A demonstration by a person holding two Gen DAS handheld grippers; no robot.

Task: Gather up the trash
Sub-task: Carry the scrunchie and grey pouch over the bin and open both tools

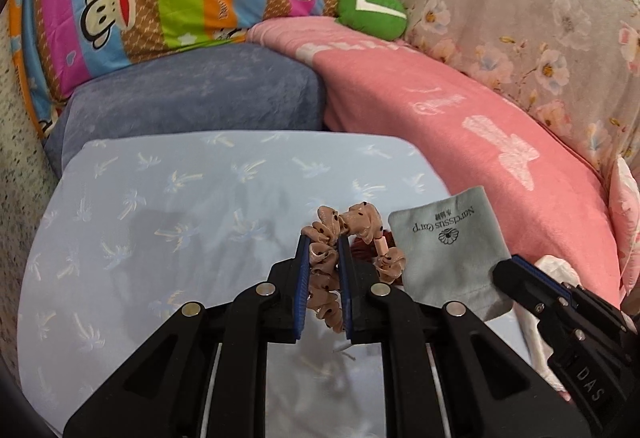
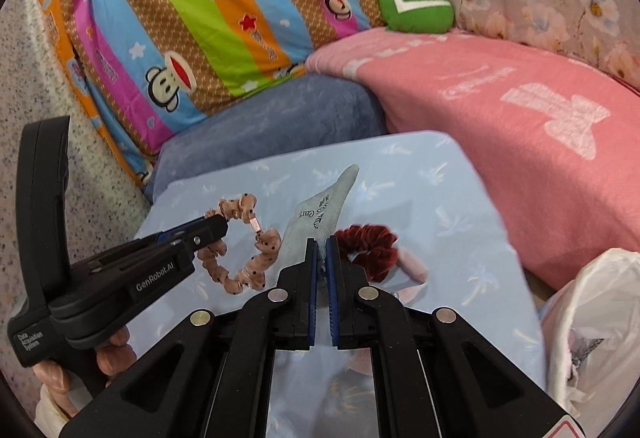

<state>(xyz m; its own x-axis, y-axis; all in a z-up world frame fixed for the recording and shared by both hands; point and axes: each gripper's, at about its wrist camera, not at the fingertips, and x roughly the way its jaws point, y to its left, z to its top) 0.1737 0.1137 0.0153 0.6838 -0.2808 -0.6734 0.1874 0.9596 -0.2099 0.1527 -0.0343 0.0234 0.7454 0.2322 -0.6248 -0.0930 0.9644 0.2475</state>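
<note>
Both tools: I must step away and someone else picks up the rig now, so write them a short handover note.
Left tool: shut on the beige dotted fabric scrunchie, over the pale blue palm-print cushion.
Right tool: shut on a corner of the grey-green printed cloth pouch.
The dark red velvet scrunchie lies on the cushion beside the pouch, untouched.
The white plastic bag is at the right edge of the cushion.
Done: both grasps made. Left: carry both items away, probably to the bag, then the red scrunchie.

Black hand-held tongs with blue pads

Left tongs [image 1: 324,258] and right tongs [image 2: 322,258]: matte black linkages, silver round rivets, ribbed blue pads [image 1: 302,278]. White "GenRobot.AI" and "DAS" lettering; bare-skinned hand [image 2: 116,354] on the handle.
</note>
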